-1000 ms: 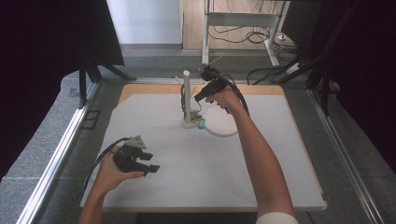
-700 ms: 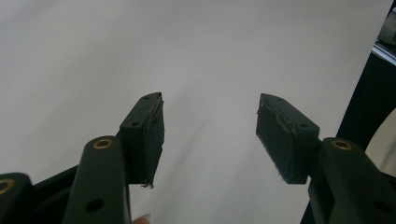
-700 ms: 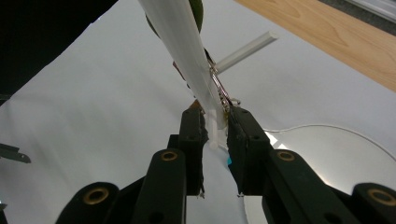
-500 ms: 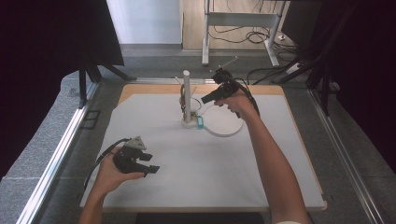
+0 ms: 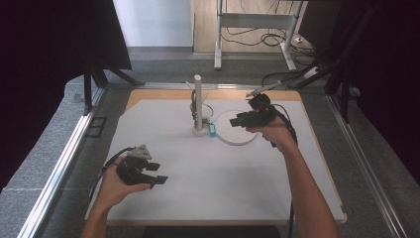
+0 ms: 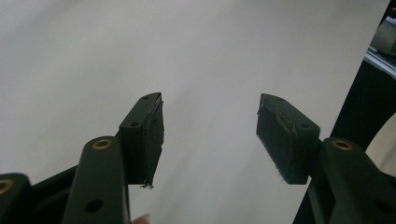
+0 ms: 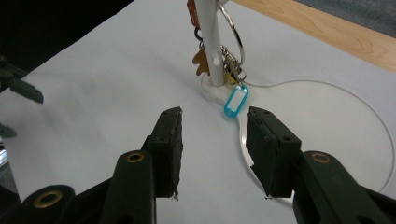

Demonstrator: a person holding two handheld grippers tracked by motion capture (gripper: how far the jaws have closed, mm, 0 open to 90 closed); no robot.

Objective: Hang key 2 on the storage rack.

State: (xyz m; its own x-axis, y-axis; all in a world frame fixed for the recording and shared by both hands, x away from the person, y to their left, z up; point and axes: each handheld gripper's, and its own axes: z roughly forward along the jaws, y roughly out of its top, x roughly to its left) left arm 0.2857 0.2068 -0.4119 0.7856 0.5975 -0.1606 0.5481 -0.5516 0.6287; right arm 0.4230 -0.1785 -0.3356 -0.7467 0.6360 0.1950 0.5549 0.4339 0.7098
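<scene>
Both grippers gape empty: right gripper (image 5: 236,120), jaws just opening, right of the white post (image 5: 198,101) with keyrings; left gripper (image 5: 156,173) near-left.

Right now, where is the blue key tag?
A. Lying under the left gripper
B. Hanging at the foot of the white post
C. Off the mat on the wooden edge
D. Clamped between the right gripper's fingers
B: the blue key tag hangs with the key rings at the foot of the white post, ahead of the right gripper, whose fingers are apart and hold nothing.
</scene>
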